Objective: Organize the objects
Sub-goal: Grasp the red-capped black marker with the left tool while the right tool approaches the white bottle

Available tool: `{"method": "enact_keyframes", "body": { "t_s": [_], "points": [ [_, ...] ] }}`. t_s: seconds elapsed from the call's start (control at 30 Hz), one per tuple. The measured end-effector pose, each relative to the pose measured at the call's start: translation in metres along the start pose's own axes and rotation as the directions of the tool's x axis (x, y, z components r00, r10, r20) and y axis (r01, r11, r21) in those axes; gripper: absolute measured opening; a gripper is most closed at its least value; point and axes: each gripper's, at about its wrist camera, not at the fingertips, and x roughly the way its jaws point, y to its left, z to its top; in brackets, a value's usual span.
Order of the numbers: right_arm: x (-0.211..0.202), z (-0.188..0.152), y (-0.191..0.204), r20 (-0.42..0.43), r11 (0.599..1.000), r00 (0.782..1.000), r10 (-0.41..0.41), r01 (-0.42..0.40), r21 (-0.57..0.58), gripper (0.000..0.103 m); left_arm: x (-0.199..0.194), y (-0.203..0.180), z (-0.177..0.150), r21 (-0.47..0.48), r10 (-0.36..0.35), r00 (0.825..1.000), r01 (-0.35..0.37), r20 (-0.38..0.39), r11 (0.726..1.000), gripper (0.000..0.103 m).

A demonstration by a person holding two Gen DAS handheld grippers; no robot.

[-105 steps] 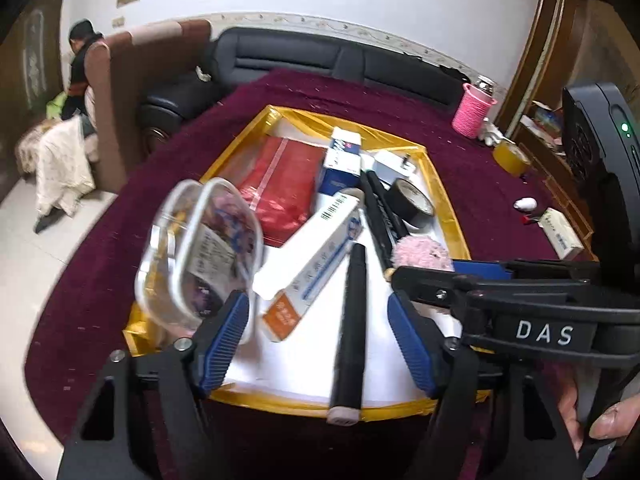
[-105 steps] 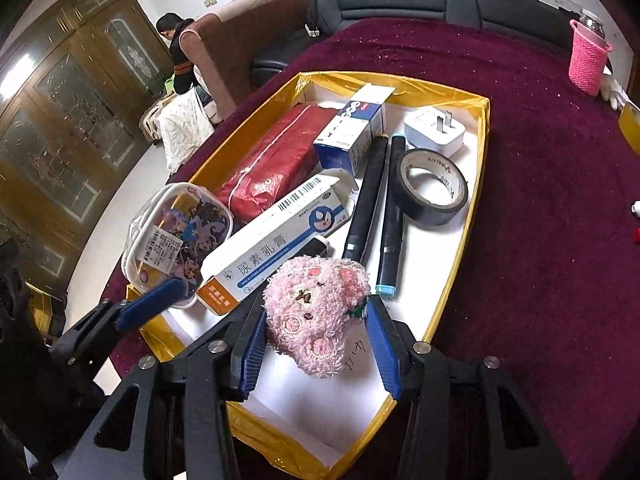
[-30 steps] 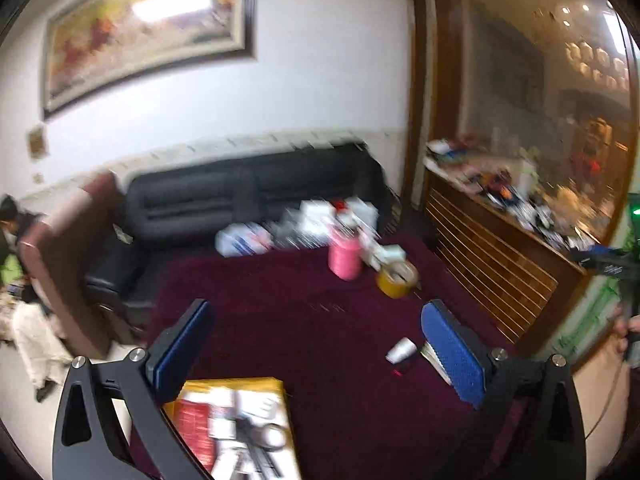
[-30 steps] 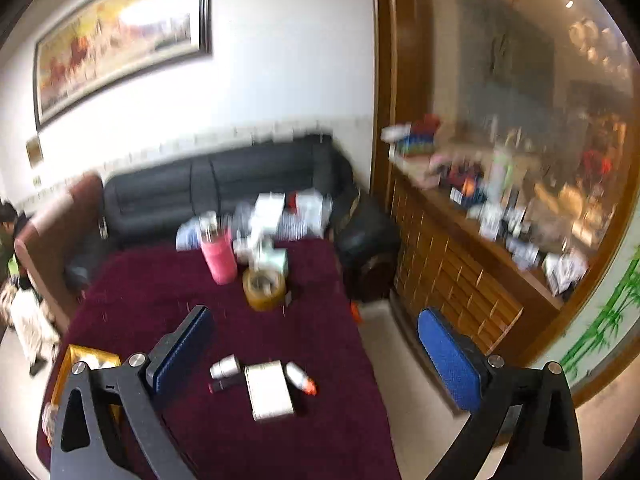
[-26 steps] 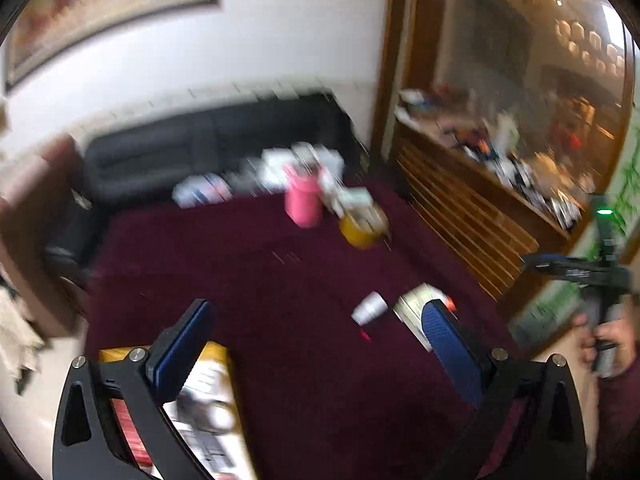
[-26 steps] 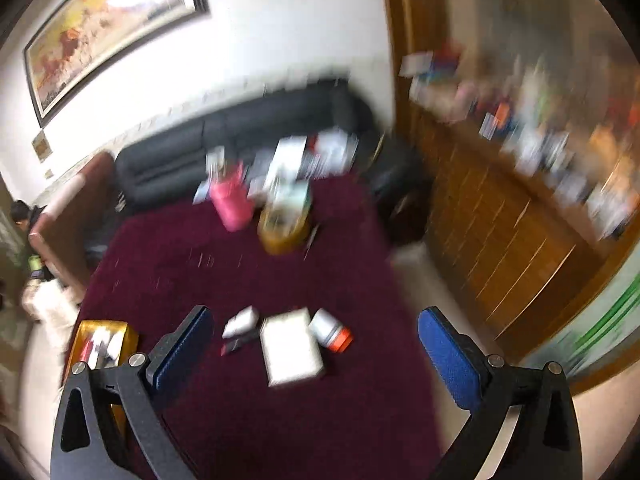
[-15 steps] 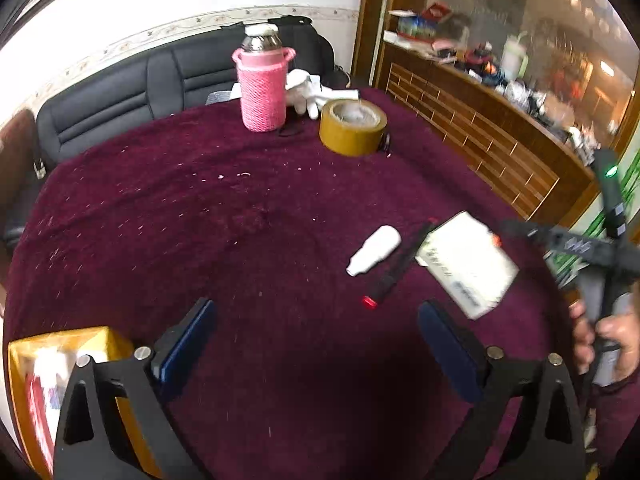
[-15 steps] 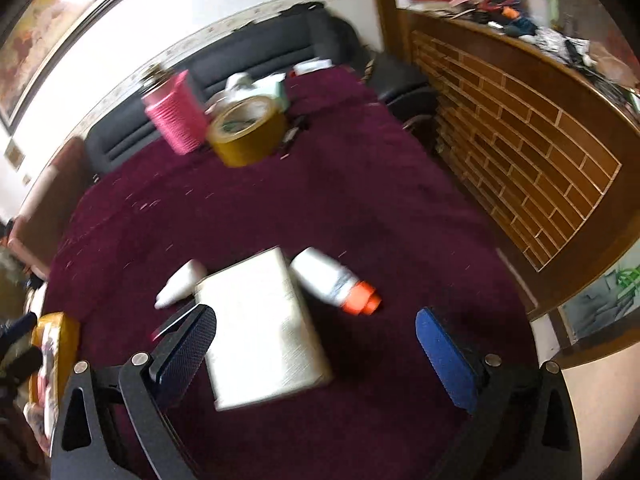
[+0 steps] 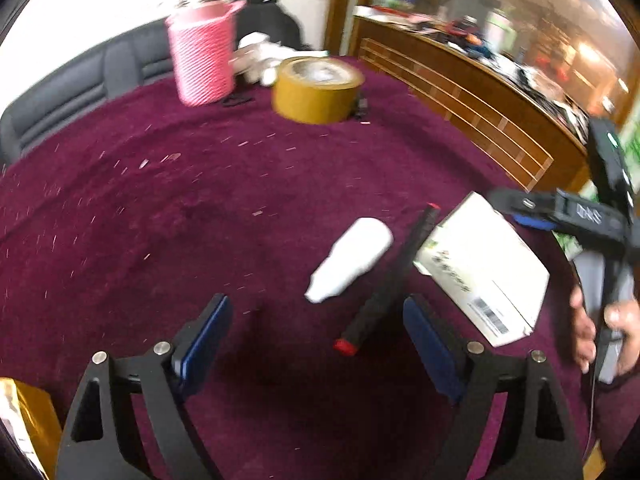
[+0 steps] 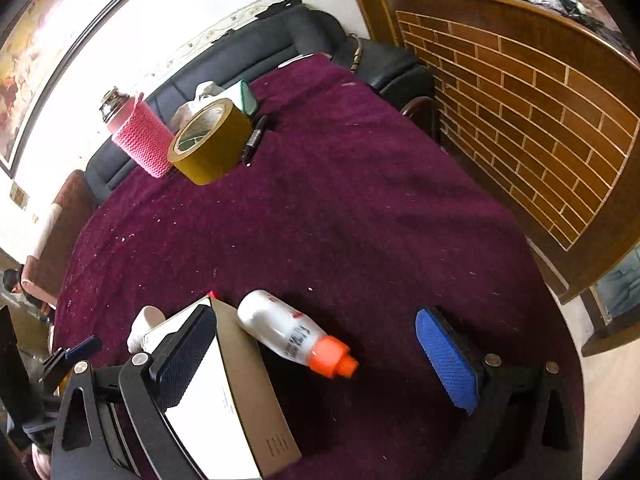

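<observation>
My left gripper (image 9: pixel 316 336) hangs low over the maroon tablecloth (image 9: pixel 200 208), its jaws closing with nothing pressed between them. The near end of a black pen with red tips (image 9: pixel 380 280) lies between the fingers, close to the right one. Beside the pen lie a small white bottle (image 9: pixel 352 260) and a white box (image 9: pixel 480 268). My right gripper (image 10: pixel 316 356) is open. A white bottle with an orange cap (image 10: pixel 292 334) lies between its fingers, untouched. Its left finger hangs over the white box (image 10: pixel 224 392).
A brown tape roll (image 10: pixel 208 142), a bottle in a pink knitted sleeve (image 10: pixel 140 140) and a black marker (image 10: pixel 254 140) stand at the far end. The gold tray's corner (image 9: pixel 24 420) shows at lower left. A brick-patterned wooden cabinet (image 10: pixel 520 120) borders the table's right side.
Both grippers left the gold tray, swung up toward the room, then dropped to the loose objects at this end. The left jaws have narrowed a little.
</observation>
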Motion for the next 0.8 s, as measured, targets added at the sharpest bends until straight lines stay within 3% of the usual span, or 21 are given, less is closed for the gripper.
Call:
{"method": "enact_keyframes", "body": {
  "t_s": [0.13, 0.23, 0.3, 0.33, 0.37, 0.4, 0.7, 0.8],
  "points": [
    [0.003, -0.005, 0.007, 0.009, 0.998, 0.998, 0.066, -0.066, -0.006, 0.101, 0.017, -0.027, -0.003, 0.107, 0.004, 0.999, 0.002, -0.052, 0.994, 0.084],
    [-0.002, -0.01, 0.01, 0.04, 0.993, 0.992, 0.12, -0.12, 0.011, 0.101, 0.029, -0.042, -0.009, 0.148, 0.021, 0.997, -0.011, -0.068, 0.989, 0.07],
    [-0.006, -0.01, 0.012, 0.054, 0.991, 0.989, 0.136, -0.137, 0.003, 0.102, 0.028, -0.049, -0.011, 0.158, 0.018, 0.999, -0.012, -0.04, 0.987, 0.058],
    [-0.007, -0.01, 0.011, 0.064, 0.99, 0.988, 0.14, -0.14, 0.003, 0.102, 0.027, -0.05, -0.011, 0.156, 0.023, 0.999, -0.017, -0.035, 0.988, 0.044],
    [-0.009, -0.011, 0.01, 0.077, 0.99, 0.987, 0.141, -0.142, 0.007, 0.102, 0.026, -0.051, -0.01, 0.152, 0.023, 0.999, -0.017, -0.032, 0.988, 0.02],
    [-0.009, -0.011, 0.009, 0.079, 0.989, 0.986, 0.145, -0.146, 0.013, 0.102, 0.024, -0.05, -0.01, 0.146, 0.017, 0.999, -0.012, -0.036, 0.989, 0.016],
    [-0.004, -0.012, -0.005, 0.064, 0.981, 0.982, 0.177, -0.181, 0.069, 0.102, 0.0, -0.039, -0.038, 0.084, -0.035, 0.994, 0.044, -0.102, 0.995, 0.014],
    [-0.005, -0.011, -0.004, 0.063, 0.978, 0.98, 0.191, -0.195, 0.068, 0.102, 0.008, -0.047, -0.029, 0.098, -0.012, 0.996, 0.021, -0.091, 0.995, 0.025]
  ]
}}
